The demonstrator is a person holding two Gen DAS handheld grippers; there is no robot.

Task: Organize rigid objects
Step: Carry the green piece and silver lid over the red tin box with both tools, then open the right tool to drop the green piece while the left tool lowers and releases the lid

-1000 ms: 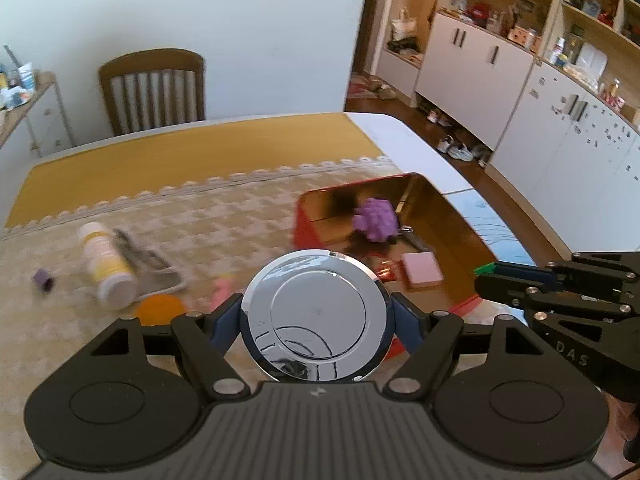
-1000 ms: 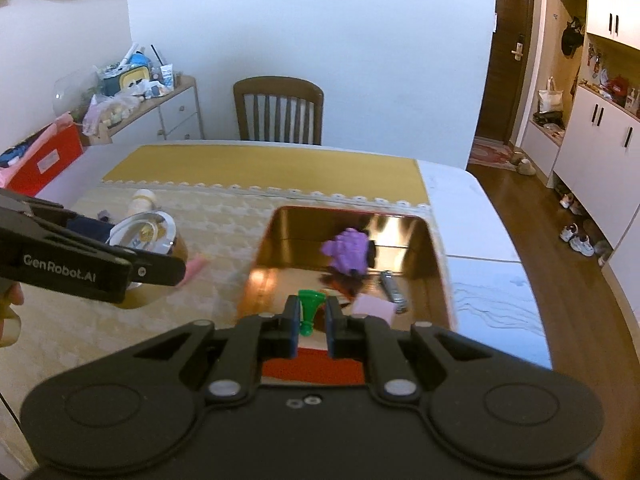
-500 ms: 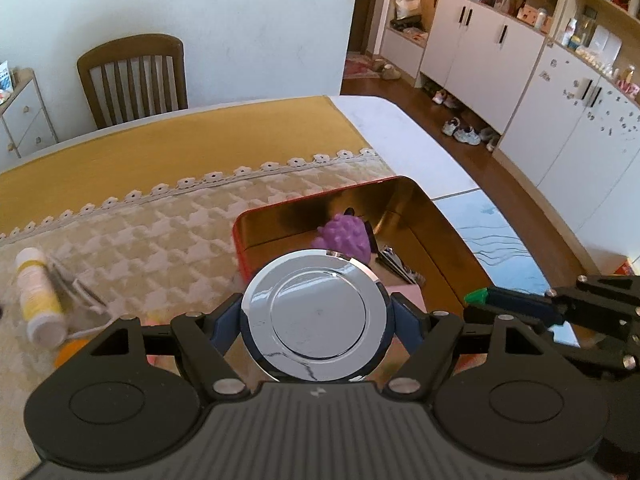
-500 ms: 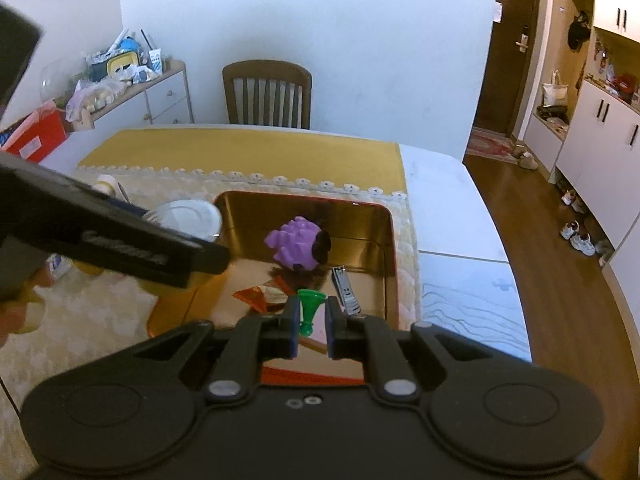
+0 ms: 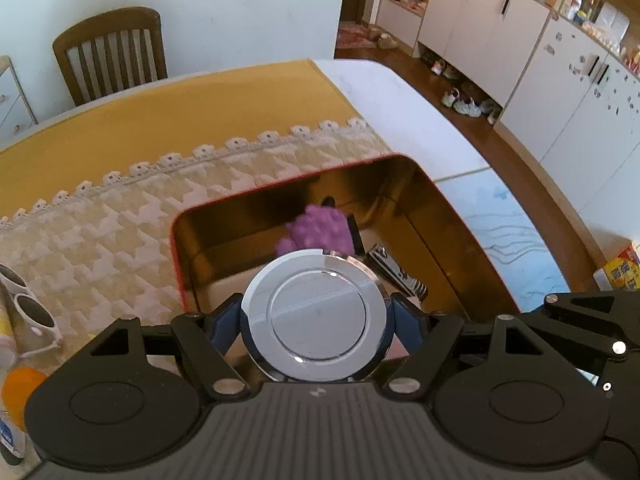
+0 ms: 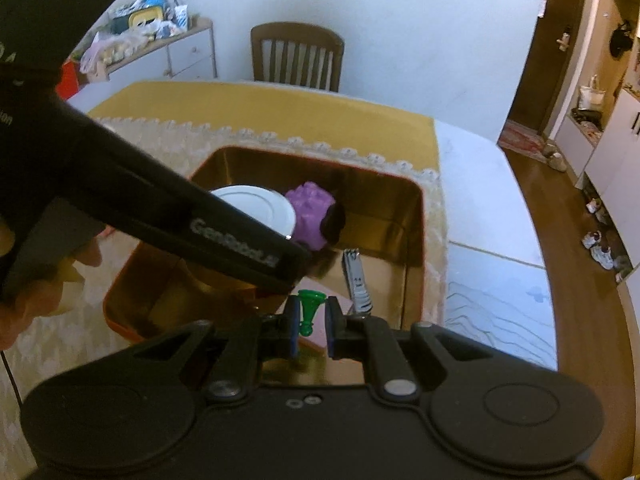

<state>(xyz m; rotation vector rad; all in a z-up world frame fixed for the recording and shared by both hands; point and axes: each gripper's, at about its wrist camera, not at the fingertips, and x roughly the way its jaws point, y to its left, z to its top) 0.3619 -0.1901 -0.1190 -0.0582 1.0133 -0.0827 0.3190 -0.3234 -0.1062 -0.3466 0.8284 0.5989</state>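
- Since one second ago, your left gripper (image 5: 316,316) has carried the tin (image 5: 316,316) from above the cloth (image 5: 100,236) to above the box (image 5: 460,216); the bottle and the orange disc (image 5: 18,396) have slid to the left edge of that view.
- Left gripper: the jaws are spread wide and closed against the sides of the round chrome-lidded tin. The tin hangs over the near-left part of the box and, as far as you can judge, is not yet set down.
- Right gripper (image 6: 310,320): the jaws stand nearly closed with a green peg (image 6: 308,310) between them. It touches the left pad; whether the right pad presses it you cannot tell. It sits over the near edge of the box.
- Already in the box: a purple toy (image 6: 310,212), nail clippers (image 6: 356,276) and a pink block (image 6: 312,338).
- Still out on the cloth: sunglasses (image 5: 28,308) and the orange disc; other items at the left edge are cut off.
- Judgement: the task is past midway. Two items are in hand above the box and await release; at least two more wait on the cloth.
- Take care that the left gripper, which crosses the right view, does not foul the peg on release.
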